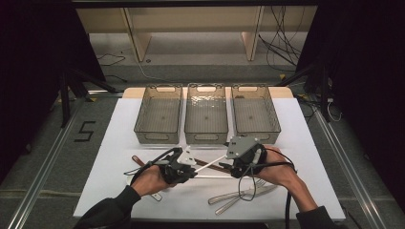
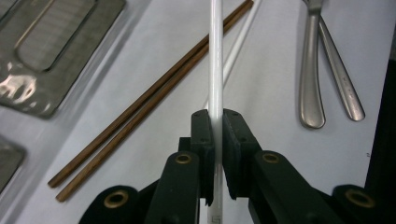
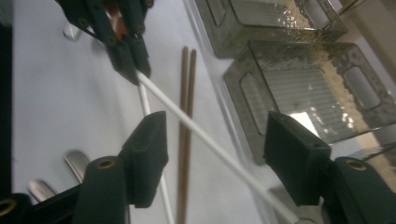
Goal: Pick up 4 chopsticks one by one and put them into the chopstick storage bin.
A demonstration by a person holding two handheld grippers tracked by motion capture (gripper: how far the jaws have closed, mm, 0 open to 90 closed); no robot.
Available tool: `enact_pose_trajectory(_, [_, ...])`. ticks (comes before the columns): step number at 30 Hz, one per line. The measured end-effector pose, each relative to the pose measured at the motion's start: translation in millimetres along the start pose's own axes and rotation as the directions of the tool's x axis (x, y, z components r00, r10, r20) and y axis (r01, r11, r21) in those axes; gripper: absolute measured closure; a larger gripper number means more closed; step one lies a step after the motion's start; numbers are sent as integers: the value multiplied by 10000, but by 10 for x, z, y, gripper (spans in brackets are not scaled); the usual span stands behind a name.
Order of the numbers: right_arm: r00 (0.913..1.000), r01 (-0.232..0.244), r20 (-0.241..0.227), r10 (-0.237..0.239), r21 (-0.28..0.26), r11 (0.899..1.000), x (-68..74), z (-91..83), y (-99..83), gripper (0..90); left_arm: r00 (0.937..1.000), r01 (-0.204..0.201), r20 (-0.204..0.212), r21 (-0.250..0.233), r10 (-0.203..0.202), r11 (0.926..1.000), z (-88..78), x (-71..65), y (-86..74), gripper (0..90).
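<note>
A white chopstick [image 2: 215, 70] runs straight out from my left gripper [image 2: 215, 122], whose jaws are shut on it near one end. In the high view this chopstick [image 1: 210, 162] bridges the gap between my left gripper [image 1: 193, 168] and my right gripper [image 1: 234, 164], lifted off the white mat. In the right gripper view the same chopstick [image 3: 187, 123] passes slantwise between the wide-apart jaws of the right gripper [image 3: 215, 140], and neither pad touches it. A second white chopstick [image 2: 239, 44] lies on the mat beneath.
A pair of brown chopsticks [image 2: 149, 98] lies beside the white ones. Metal cutlery [image 1: 241, 193] rests at the front right of the mat. Three clear bins [image 1: 206, 138] stand in a row behind the grippers.
</note>
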State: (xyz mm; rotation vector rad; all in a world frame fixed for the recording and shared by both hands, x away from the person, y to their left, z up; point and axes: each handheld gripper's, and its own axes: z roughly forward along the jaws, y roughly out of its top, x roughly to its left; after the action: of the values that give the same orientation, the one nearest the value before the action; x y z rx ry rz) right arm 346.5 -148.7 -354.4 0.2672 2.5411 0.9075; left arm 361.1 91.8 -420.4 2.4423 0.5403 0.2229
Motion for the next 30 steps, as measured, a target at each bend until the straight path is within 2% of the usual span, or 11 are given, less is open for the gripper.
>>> enact_pose_trajectory(3, [9948, -1018, -83, 1015, -442, 9938, 17, 32, -54, 353, 9981, 605, 94, -107, -604, 9981, -44, 82, -20, 832])
enact_pose_trajectory(5, [9868, -1619, -131, 1613, -715, 9842, 33, 65, -107, 341, 9963, 858, 39, -218, -857, 9961, -66, 115, -32, 833])
enact_pose_trajectory(7, [9770, -2117, 87, 2132, -851, 9736, 44, 93, -162, 331, 9942, 1069, -62, -273, -1071, 9939, -96, 154, -42, 832])
enact_pose_trajectory(10, [9493, -3039, 490, 3106, -1104, 9463, 61, 103, -265, 323, 9915, 1293, -46, -569, -1297, 9900, -159, 217, -71, 832])
enact_pose_trajectory(13, [9167, -3860, 491, 3965, -1470, 9107, 76, 74, -396, 312, 9854, 1688, -76, -790, -1699, 9825, -226, 296, -108, 832])
enact_pose_trajectory(15, [9000, -4247, 346, 4345, -1545, 8921, 80, 62, -474, 297, 9800, 1972, -84, -990, -1989, 9754, -273, 351, -129, 832])
enact_pose_trajectory(20, [8805, -4650, 219, 4736, -1546, 8717, 114, 43, -575, 278, 9653, 2550, -232, -1321, -2601, 9579, -383, 480, -169, 832])
enact_pose_trajectory(23, [8698, -4830, 167, 4931, -1746, 8580, 120, 25, -590, 276, 9536, 2894, -416, -1467, -2982, 9459, -429, 553, -189, 832])
enact_pose_trajectory(25, [8620, -4882, 490, 5046, -1881, 8522, 126, 10, -596, 276, 9477, 3050, -497, -1491, -3152, 9406, -463, 595, -204, 832])
enact_pose_trajectory(28, [8411, -5141, 631, 5372, -2159, 8301, 115, -23, -612, 274, 9374, 3302, -581, -1663, -3435, 9292, -521, 656, -215, 832])
enact_pose_trajectory(30, [8319, -5256, 645, 5512, -2273, 8198, 103, -40, -624, 273, 9303, 3448, -667, -1769, -3608, 9218, -568, 709, -219, 832])
